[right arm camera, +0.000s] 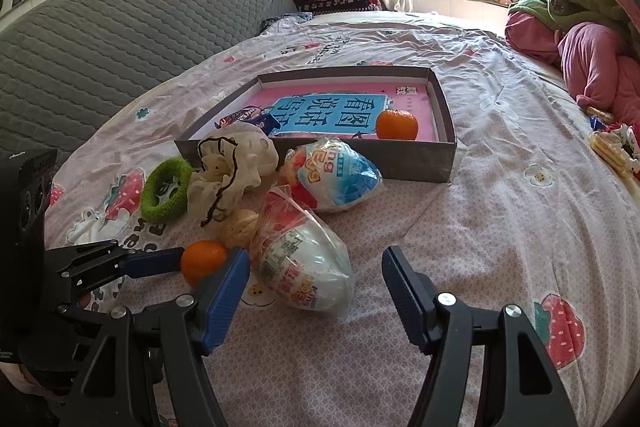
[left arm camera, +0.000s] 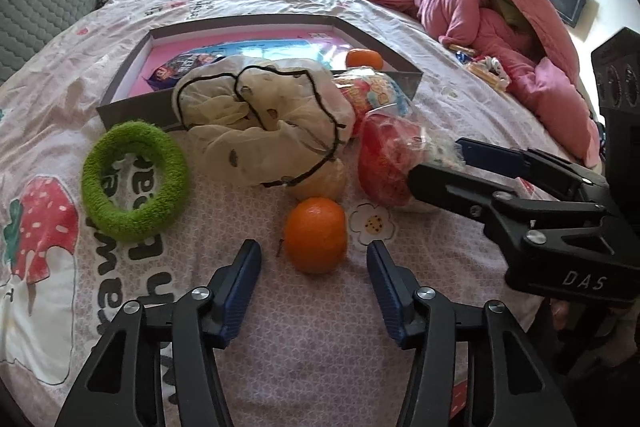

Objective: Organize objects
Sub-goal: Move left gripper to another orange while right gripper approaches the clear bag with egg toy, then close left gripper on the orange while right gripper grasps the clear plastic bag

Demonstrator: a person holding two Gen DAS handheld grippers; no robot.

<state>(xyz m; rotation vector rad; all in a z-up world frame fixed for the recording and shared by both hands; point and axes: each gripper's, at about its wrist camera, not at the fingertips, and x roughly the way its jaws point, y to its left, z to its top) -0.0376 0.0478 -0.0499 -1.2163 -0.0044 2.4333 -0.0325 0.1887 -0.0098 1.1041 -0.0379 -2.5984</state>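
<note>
Left gripper (left arm camera: 314,259) is hovering over the bedsheet (left arm camera: 460,107), jaws apart, straddling an orange (left arm camera: 316,235) just ahead of its fingertips; pads are not pressing on it. Right gripper (right arm camera: 316,267) is standing wide, holding nothing, a wrapped toy egg (right arm camera: 304,267) lying between its fingers. Beyond both, the box (right arm camera: 440,155) is holding a second orange (right arm camera: 397,125).
</note>
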